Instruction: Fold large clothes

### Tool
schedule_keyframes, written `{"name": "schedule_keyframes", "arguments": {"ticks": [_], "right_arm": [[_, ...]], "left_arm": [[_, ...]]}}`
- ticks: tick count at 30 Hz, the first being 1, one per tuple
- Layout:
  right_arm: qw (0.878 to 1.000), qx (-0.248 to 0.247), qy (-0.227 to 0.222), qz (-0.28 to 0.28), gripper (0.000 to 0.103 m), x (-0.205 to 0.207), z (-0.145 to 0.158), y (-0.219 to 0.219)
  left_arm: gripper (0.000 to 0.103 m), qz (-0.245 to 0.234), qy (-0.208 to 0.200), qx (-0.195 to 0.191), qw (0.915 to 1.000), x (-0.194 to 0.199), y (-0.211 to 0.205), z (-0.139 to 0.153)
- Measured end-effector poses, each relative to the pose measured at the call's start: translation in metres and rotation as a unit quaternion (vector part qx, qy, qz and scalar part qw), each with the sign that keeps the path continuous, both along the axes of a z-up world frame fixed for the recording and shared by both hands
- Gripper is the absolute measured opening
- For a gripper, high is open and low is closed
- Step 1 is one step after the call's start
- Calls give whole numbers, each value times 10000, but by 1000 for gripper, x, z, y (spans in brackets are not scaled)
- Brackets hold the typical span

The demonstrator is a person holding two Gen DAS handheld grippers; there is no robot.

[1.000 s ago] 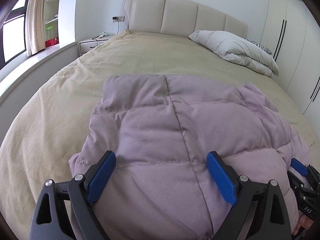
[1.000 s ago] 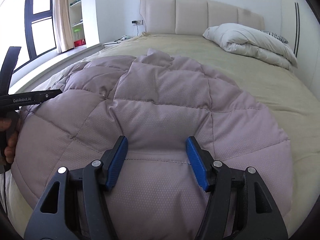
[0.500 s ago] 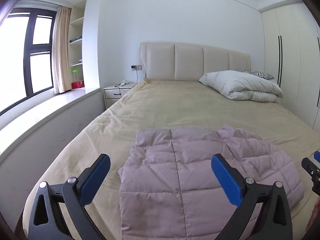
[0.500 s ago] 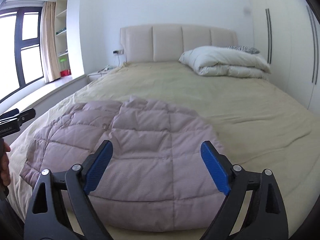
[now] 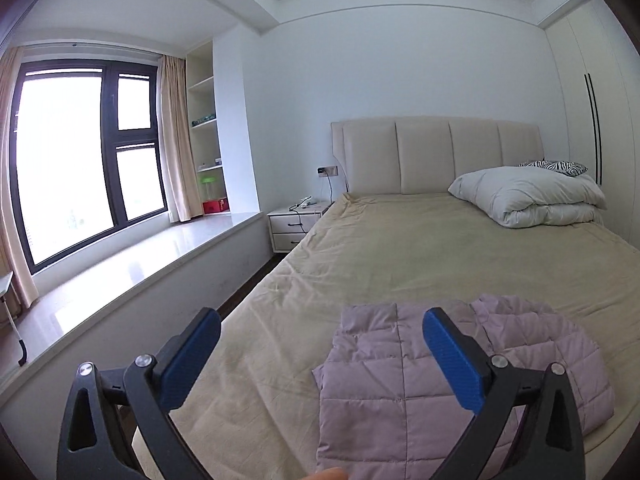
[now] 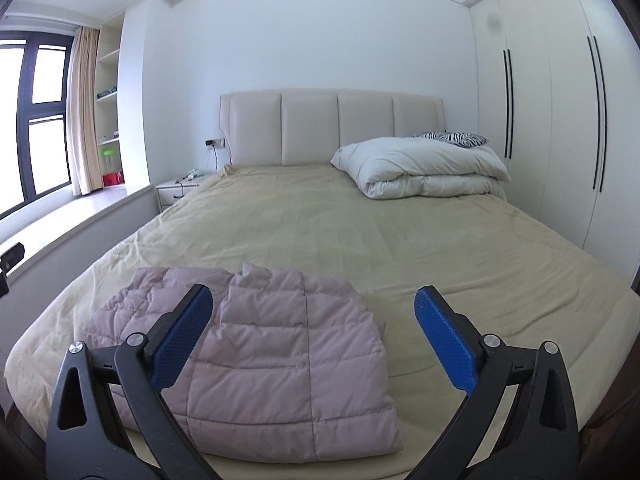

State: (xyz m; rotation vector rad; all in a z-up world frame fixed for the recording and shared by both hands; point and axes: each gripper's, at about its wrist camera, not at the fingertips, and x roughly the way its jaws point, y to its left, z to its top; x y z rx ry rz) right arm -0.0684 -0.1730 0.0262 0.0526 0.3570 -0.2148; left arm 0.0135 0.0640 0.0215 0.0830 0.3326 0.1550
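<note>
Backed up and away from the folded lilac puffer jacket [image 6: 256,344] at the bed's foot; left gripper [image 5: 320,354] wide open, empty; right gripper [image 6: 312,338] opening, empty. Fold apparently finished.

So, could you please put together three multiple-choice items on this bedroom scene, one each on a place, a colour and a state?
1. Where does the folded quilted jacket lie?
A. at the foot end of the bed
B. against the headboard
C. on the window ledge

2. What colour are the gripper pads?
A. red
B. blue
C. green

3. How is the left gripper?
A. clamped on the jacket
C. open, with nothing gripped
B. shut on the bed cover

Key: 1 A, the jacket sits nearest the cameras, far from the headboard. 2 B, all four pads are blue. 3 C, the jaws stand wide above the jacket.
</note>
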Motion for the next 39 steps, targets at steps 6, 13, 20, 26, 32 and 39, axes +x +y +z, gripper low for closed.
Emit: {"name": "schedule_keyframes", "arguments": {"ticks": [6,13,20,26,32,39], "right_arm": [[9995,293,-77,-31,103,-23,33,-2],[9910,651,1156,-182,103,-12,8,6],[9796,608,1906,-169,103,-1,-39,25],[9775,438,2063,-79,103,4,-51,34],[9757,463,2140,-42,103,5,-52,35],[9745,481,2192,-21,103,5,-56,37]], "left_arm": [[103,-112,712,-288,9970,-8,-5,-6],[103,-337,1646,-312,9853,-5,-25,-51],[103,-325,2028,-343,9781,-3,-29,-75],[103,-287,2067,-298,9775,-2,-27,-78],[103,-364,2177,-302,9749,-1,-29,-83],[103,-391,2237,-264,9735,-2,-33,-87]]}}
